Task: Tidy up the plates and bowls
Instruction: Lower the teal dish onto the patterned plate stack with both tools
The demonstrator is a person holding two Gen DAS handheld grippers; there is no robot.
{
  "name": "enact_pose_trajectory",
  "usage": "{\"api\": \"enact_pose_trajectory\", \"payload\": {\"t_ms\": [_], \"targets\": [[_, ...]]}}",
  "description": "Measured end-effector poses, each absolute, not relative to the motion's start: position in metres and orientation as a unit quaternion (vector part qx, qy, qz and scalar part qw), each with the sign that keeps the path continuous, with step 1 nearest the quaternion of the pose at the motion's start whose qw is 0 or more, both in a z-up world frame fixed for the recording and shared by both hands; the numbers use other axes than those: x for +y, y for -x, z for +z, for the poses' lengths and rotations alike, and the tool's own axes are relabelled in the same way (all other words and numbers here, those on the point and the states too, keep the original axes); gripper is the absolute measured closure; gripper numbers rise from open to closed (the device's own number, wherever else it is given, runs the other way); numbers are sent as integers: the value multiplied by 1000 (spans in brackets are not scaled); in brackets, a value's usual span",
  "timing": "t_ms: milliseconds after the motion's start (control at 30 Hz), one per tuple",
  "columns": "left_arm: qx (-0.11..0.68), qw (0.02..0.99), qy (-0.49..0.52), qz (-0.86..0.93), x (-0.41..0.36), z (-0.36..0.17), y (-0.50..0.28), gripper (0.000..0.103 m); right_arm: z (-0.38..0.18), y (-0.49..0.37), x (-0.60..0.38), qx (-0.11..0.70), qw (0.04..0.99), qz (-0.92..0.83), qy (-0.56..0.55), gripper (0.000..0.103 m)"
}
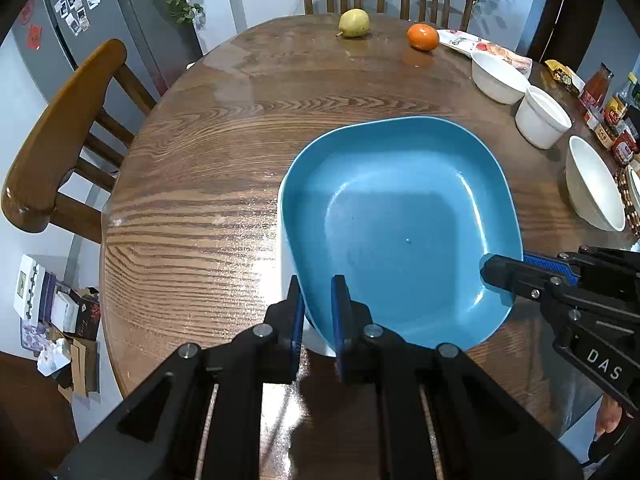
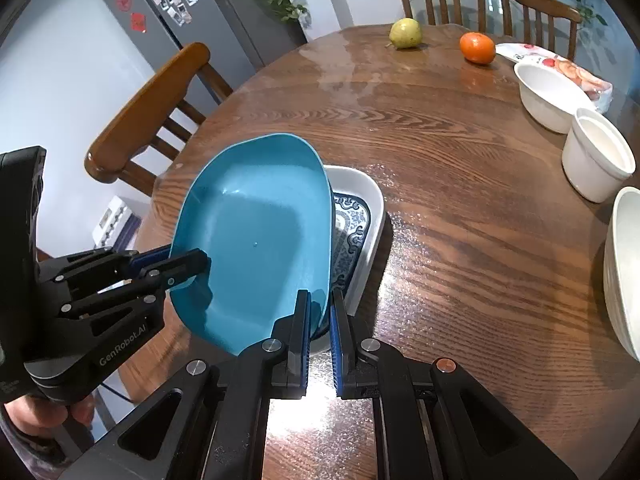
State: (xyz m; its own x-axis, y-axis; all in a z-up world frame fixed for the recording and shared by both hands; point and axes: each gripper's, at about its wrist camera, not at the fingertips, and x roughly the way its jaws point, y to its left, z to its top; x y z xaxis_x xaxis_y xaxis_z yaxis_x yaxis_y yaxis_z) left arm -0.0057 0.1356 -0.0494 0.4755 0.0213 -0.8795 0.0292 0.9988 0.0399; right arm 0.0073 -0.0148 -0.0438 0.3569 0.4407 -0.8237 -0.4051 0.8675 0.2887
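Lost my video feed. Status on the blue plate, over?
Both grippers, left and right, shut on the blue plate's rim. Plate tilted above the white patterned dish. Nothing in the way.

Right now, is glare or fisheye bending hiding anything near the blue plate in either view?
Left wrist view: window glare streaks the round wooden table left of the blue square plate, whose surface reads clearly. Right wrist view: a bright patch sits on the table just ahead of the right gripper; the patterned white dish stays readable; edges bend.
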Motion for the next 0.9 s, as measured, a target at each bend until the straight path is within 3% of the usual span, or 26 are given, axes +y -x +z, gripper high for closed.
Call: {"api": "enact_pose_trajectory", "payload": {"t_ms": [900], "targets": [[527,849,-32,0,133,-60,-3,91,-54,-14,-9,524,814,250,-11,93]]}}
